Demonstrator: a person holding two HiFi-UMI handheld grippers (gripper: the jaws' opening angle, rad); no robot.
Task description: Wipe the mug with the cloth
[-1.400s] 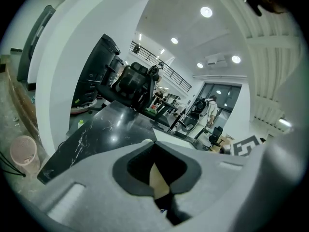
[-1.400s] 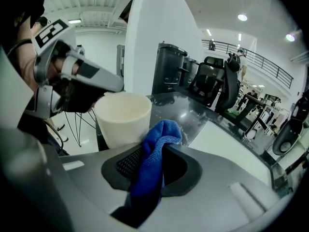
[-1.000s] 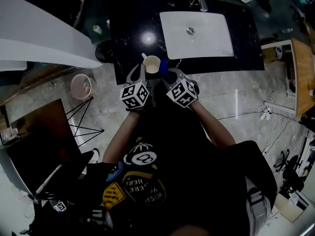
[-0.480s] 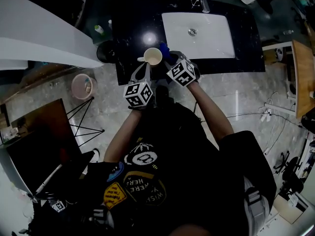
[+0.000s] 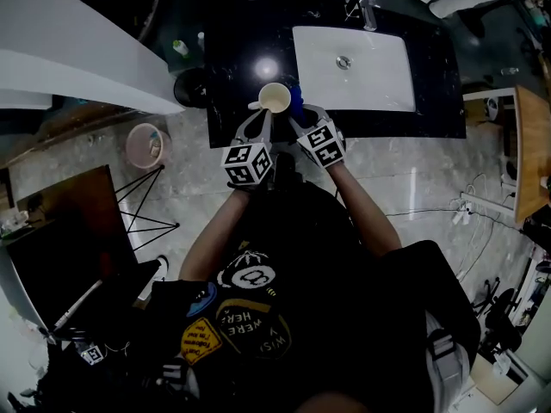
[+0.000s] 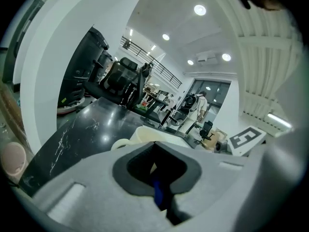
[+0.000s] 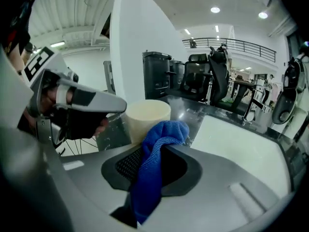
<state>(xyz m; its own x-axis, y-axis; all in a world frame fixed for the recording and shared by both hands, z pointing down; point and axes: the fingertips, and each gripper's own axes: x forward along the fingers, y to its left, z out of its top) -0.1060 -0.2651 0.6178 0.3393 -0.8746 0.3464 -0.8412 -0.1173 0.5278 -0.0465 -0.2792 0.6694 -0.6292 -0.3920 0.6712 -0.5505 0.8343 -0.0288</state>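
Note:
A cream mug is held over the black counter, its handle pointing left. My left gripper comes at it from the near side and is shut on its wall. In the left gripper view the mug sits just past the closed jaws. My right gripper is shut on a blue cloth, and the bunched cloth lies against the side of the mug. The left gripper meets the mug from the left there.
A white sink basin with a tap is set in the counter just right of the mug. A dark round bin and a small bottle are at the left. A pink bucket stands on the floor.
Both grippers have moved away from the person's body and further over the counter, taking the mug along. The cloth now lies closer against the mug's right side.

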